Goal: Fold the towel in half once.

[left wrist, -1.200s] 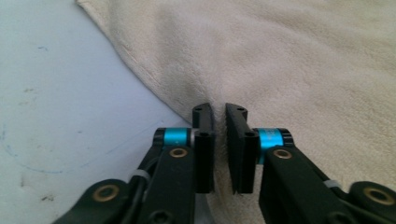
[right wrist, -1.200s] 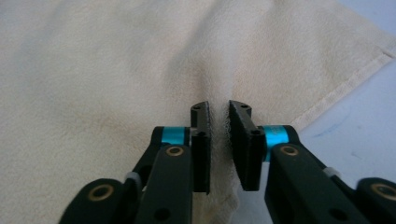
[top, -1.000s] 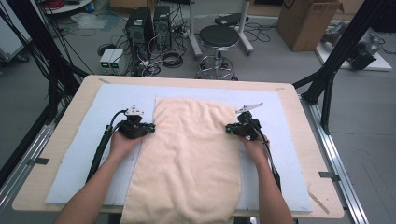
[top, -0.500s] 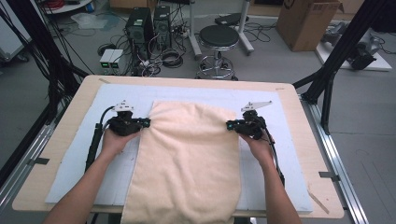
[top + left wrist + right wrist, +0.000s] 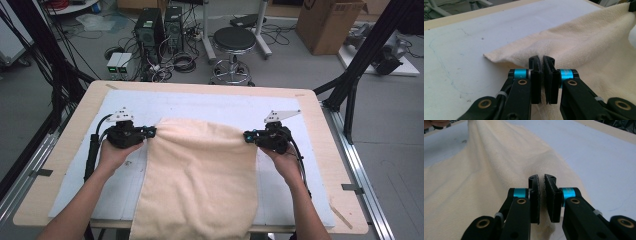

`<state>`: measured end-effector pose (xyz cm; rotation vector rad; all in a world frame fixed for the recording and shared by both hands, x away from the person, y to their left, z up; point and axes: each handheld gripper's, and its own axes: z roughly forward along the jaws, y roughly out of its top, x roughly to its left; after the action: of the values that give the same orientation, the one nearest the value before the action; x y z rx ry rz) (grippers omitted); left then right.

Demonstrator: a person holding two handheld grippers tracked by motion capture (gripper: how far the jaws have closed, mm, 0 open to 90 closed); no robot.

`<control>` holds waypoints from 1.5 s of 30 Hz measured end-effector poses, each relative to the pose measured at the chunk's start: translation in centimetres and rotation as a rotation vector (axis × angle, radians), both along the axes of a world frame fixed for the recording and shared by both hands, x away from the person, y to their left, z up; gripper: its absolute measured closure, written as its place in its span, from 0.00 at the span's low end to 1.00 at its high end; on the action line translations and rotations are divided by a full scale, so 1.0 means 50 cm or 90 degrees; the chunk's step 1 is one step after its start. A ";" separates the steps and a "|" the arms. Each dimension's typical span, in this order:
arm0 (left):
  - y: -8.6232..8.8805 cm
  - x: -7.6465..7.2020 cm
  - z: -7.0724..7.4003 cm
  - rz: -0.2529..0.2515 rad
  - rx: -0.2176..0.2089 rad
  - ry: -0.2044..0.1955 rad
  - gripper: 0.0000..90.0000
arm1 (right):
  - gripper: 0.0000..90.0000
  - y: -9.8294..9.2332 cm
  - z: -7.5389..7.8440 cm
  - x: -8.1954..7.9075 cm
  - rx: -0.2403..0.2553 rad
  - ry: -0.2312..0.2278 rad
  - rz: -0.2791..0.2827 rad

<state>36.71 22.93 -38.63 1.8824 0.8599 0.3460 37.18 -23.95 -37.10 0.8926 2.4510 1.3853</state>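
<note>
Clearly, a cream-coloured terry cloth towel [image 5: 200,175] is spread over the white table mat [image 5: 225,107], its near end draped past the table edge at 6 o'clock. Its left edge is clamped between the left gripper [image 5: 150,132] jaws at 9 o'clock, its right edge between the right gripper [image 5: 248,136] jaws at 3 o'clock.

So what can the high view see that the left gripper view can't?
The high view alone takes in the round black stool, the brown cardboard box and the right gripper pinching the cloth's other edge. The left gripper view alone gives a close look at the left gripper shut on the fabric. Both share the cream fluffy towel and the white table mat.
</note>
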 end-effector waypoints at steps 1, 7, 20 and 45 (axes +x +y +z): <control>0.002 -0.008 0.002 -0.003 -0.001 -0.003 0.94 | 0.92 0.000 0.005 -0.007 0.006 0.001 0.002; 0.014 -0.079 0.016 -0.029 0.005 -0.030 0.94 | 0.92 0.008 0.029 -0.064 0.009 -0.022 0.036; 0.026 -0.202 -0.072 -0.092 0.046 0.011 0.82 | 0.88 0.020 -0.065 -0.184 -0.003 0.035 0.077; -0.009 -0.041 -0.108 0.005 0.087 0.053 0.57 | 0.57 0.038 -0.120 -0.050 -0.100 0.039 -0.035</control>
<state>34.66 22.49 -44.05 2.0326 0.9187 0.3412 34.70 -22.06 -43.08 0.9697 2.5182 1.1461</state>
